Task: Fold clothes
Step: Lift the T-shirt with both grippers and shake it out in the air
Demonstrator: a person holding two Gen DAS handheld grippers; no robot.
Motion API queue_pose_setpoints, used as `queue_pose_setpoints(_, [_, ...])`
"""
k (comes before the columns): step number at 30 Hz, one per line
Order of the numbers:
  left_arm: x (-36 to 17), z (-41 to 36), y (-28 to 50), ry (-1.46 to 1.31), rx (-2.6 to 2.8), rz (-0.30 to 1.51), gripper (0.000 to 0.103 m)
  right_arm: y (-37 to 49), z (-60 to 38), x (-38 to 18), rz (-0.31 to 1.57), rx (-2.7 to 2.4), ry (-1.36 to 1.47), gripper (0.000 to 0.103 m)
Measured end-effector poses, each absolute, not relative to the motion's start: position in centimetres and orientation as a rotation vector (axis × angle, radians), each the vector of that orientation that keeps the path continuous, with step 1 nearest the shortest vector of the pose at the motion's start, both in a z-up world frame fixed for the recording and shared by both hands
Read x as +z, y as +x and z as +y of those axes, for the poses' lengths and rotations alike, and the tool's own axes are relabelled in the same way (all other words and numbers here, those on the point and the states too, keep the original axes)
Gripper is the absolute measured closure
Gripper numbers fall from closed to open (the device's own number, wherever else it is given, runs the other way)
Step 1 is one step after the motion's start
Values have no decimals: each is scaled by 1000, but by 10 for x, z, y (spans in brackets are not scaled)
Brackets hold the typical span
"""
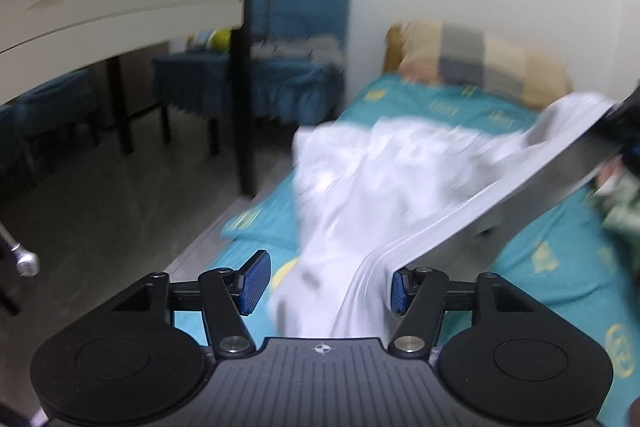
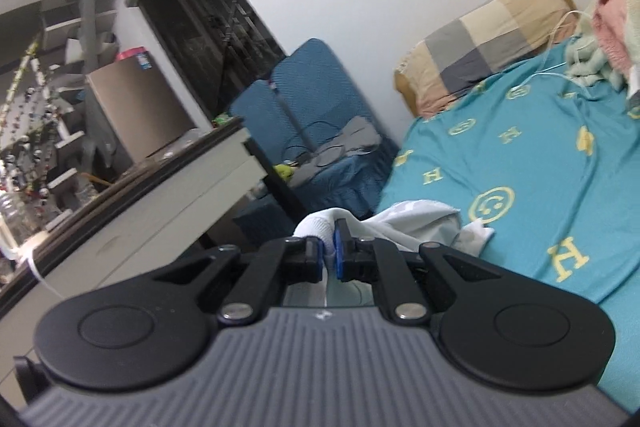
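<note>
A white garment (image 1: 372, 179) with a grey band hangs stretched over the teal bed (image 1: 552, 267), blurred by motion. My left gripper (image 1: 326, 285) is open, its blue pads wide apart, with the garment's lower end draped between them. My right gripper (image 2: 328, 251) is shut on a bunched edge of the white garment (image 2: 412, 223), held above the bed's left edge. In the left wrist view the right gripper (image 1: 624, 123) shows as a dark shape at the far right, pulling the grey band (image 1: 520, 195) up.
The bed sheet (image 2: 520, 147) is teal with yellow prints. A checked pillow (image 2: 480, 47) lies at the head. Pink and green clothes (image 2: 616, 7) pile at the right. A white desk (image 1: 100, 7) and blue-covered chairs (image 1: 304, 27) stand left of the bed.
</note>
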State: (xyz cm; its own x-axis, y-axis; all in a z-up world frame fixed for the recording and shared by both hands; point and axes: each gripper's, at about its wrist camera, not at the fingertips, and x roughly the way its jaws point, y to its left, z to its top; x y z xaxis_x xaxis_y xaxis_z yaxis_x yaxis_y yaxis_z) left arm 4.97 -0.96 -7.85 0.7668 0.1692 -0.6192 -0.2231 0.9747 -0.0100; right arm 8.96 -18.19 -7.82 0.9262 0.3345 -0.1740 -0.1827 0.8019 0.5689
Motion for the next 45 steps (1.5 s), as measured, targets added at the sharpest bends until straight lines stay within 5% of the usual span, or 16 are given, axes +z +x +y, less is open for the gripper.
queue_pose_setpoints(8, [-104, -8, 47, -59, 195, 893, 38, 81, -197, -85, 197, 111, 572, 94])
queue_pose_setpoints(13, [-78, 7, 32, -98, 318, 724, 39, 80, -204, -89, 174, -21, 510, 94])
queue_pose_setpoints(24, [-59, 44, 22, -280, 407, 678, 63, 121, -194, -148, 555, -37, 451, 84])
queue_pose_setpoints(26, [-61, 54, 26, -313, 413, 683, 63, 124, -186, -162, 633, -49, 407, 71])
queue_pose_setpoints(31, [-64, 71, 32, -360, 432, 691, 64, 116, -173, -183, 731, -84, 335, 69])
queue_pose_setpoints(37, [-75, 68, 40, -321, 418, 738, 62, 99, -173, -158, 570, -46, 359, 90])
queue_pose_setpoints(45, [-103, 36, 72, -124, 375, 834, 48, 79, -178, -110, 318, 54, 450, 91])
